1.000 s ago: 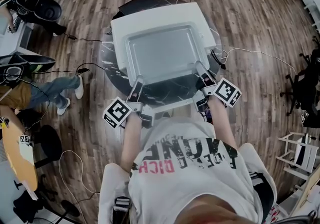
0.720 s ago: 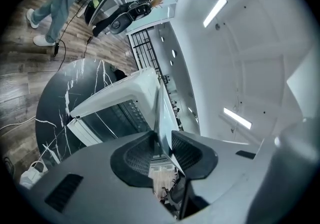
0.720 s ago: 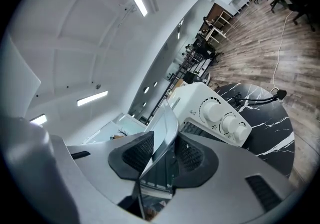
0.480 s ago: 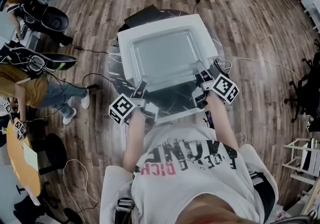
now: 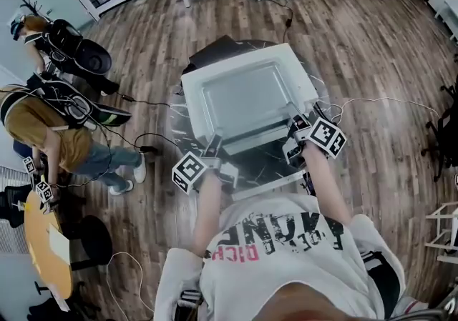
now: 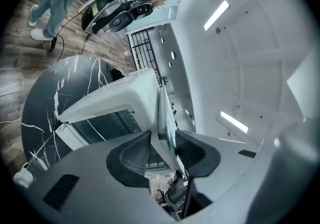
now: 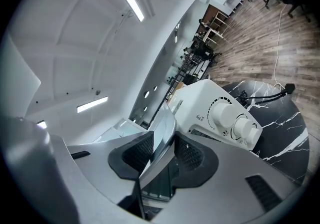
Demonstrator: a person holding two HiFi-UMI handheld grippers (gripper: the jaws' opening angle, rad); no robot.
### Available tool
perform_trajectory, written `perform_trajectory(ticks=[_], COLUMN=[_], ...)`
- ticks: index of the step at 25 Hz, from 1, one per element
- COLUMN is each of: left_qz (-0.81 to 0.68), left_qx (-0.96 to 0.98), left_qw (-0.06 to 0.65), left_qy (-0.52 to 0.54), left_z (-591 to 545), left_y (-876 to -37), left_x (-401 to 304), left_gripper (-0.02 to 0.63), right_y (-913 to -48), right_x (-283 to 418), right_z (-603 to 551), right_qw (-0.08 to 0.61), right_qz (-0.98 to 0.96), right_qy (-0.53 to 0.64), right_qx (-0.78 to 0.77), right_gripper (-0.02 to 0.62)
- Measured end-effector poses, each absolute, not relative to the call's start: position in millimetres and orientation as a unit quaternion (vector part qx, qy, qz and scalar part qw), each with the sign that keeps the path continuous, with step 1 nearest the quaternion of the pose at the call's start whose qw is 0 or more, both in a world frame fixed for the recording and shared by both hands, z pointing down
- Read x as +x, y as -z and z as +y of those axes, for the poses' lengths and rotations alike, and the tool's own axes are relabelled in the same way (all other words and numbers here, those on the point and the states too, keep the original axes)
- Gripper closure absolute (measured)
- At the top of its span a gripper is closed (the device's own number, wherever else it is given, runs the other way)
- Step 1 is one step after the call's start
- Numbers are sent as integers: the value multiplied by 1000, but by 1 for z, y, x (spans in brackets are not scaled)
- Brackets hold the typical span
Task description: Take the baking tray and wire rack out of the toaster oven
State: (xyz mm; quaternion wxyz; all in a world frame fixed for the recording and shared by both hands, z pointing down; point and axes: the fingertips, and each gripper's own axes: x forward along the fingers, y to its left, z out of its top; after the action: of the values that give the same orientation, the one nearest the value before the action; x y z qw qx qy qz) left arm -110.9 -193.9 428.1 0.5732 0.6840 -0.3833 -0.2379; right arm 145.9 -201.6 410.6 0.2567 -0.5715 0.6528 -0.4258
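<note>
White short-sleeved T-shirt (image 5: 286, 259), black and perhaps red lettering (image 5: 275, 230)

Upside-down lettering is showing across the person's T-shirt (image 5: 279, 230), too warped to read; the toaster oven (image 7: 197, 101) dial marks are appearing too small.

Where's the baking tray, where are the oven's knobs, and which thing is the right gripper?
baking tray (image 5: 247, 101), head view: middle of its flat floor.
knobs (image 7: 226, 114), right gripper view: front of the upper knob.
right gripper (image 5: 295, 121), head view: between its fingertips, shut on the tray's rim.
</note>
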Motion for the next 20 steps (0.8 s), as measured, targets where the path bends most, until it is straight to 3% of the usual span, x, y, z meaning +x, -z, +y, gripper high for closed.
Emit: perform_trajectory(ticks=[20], left_qz=[-371], left_qx=[699], left_qw=[567], left_qy=[227], left_z=[-192], left_y=[-425], left_x=[-111], left_gripper=[451], right_y=[-404], right_x=[139], right_z=[-202], right_qw=[200], right_qz=[693], right_qy=[414], right_qx=[-555], right_gripper=[458])
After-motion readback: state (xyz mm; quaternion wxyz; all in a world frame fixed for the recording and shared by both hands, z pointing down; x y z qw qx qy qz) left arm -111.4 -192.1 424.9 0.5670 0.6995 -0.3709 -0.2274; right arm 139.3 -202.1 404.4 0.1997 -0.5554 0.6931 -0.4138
